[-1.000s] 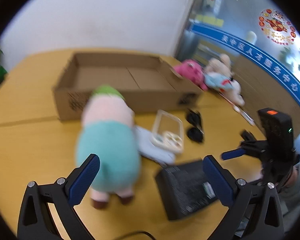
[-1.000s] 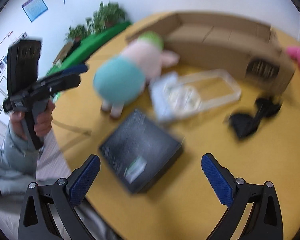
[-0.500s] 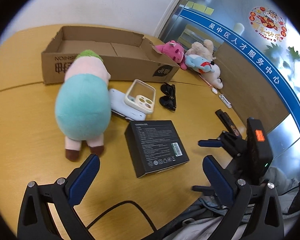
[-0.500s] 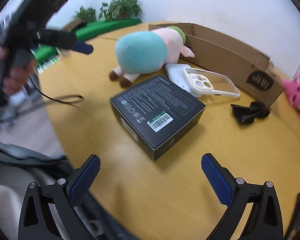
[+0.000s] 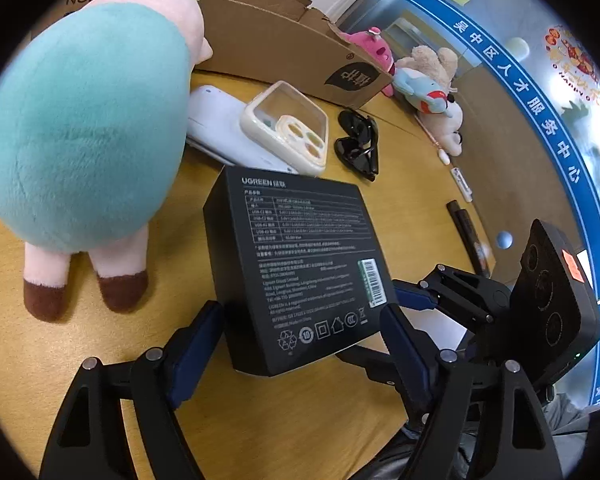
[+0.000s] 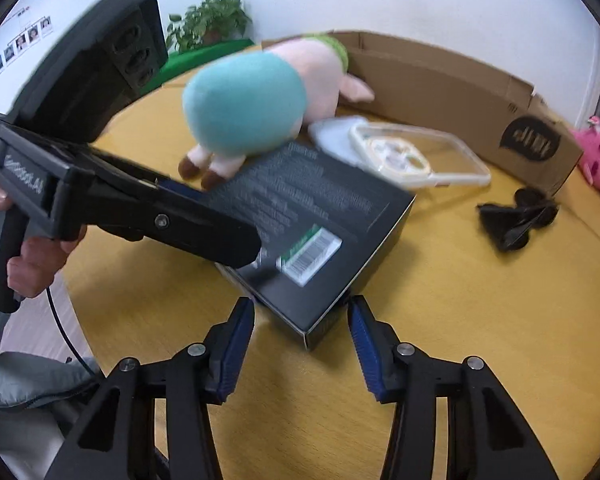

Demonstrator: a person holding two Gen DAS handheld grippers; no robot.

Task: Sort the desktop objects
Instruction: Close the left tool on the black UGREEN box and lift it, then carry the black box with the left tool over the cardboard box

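Note:
A black UGREEN box (image 5: 300, 248) lies on the yellow table (image 5: 80, 360), near its front edge. My left gripper (image 5: 300, 320) straddles the box's near end. Its blue pads sit close against both sides as the jaws close, and I see no firm press. In the right wrist view one of the left gripper's fingers (image 6: 220, 236) lies along the box's (image 6: 320, 216) left side. My right gripper (image 6: 300, 320) has the box's near corner between its fingers. Its jaws are closing too, with small gaps at the pads.
A teal and pink plush (image 5: 80, 120) lies left of the box. Behind are a white device (image 5: 220, 128), a clear phone case (image 5: 288, 128), black sunglasses (image 5: 358, 144) and an open cardboard carton (image 5: 280, 40). More plush toys (image 5: 428, 80) sit far right. The table edge (image 6: 100, 320) is close.
Both grippers have come down and forward onto the black box. Their jaws, wide open before, have narrowed around it.

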